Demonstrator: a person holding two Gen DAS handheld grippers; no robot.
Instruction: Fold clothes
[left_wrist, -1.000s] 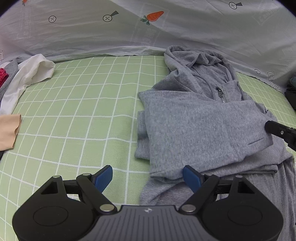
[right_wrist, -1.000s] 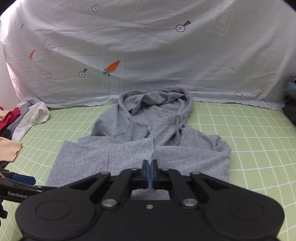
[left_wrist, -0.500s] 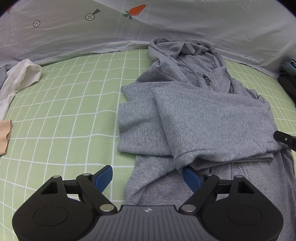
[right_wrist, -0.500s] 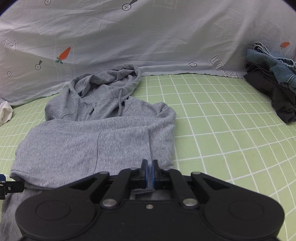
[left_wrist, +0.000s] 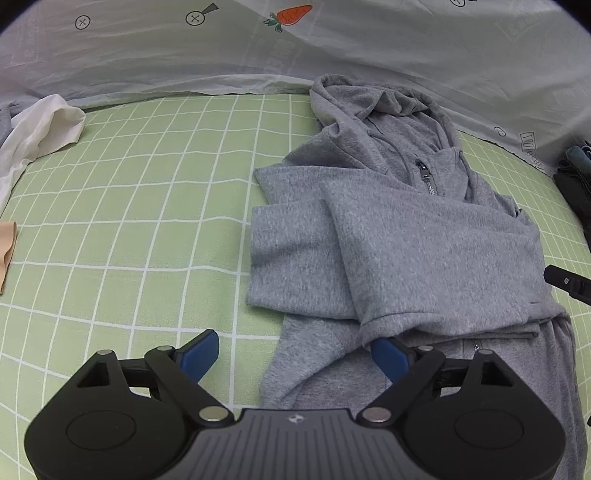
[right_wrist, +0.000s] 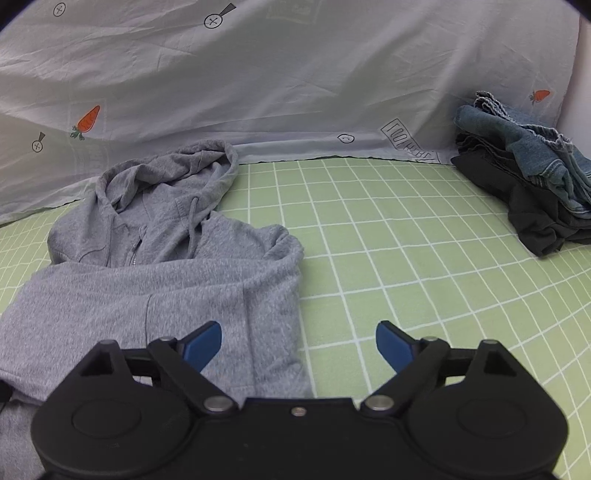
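Your left gripper (left_wrist: 295, 354) stands wide apart and holds nothing; its blue fingertips (left_wrist: 199, 352) hover low over the near left edge of the grey hoodie (left_wrist: 406, 251), the right tip tucked just under the cuff of a folded sleeve. Your right gripper (right_wrist: 299, 345) is also spread wide and empty, its left tip over the hoodie's (right_wrist: 155, 295) near right edge and its right tip over the bare green checked sheet (right_wrist: 406, 258).

The hoodie lies on that sheet (left_wrist: 129, 221) with its hood at the far end, against the pale printed cloth (left_wrist: 332, 48) hanging behind. Both sleeves are folded across the chest, one overlapping the other, and the zipper pull (left_wrist: 423, 170) shows just below the hood. The lower body of the hoodie runs toward you, not yet folded.

A white garment (left_wrist: 40, 129) and a peach-coloured piece (left_wrist: 7, 247) sit at the far left, well apart from the hoodie. At the far right lies a pile of dark and denim clothes (right_wrist: 528, 188), also well apart.
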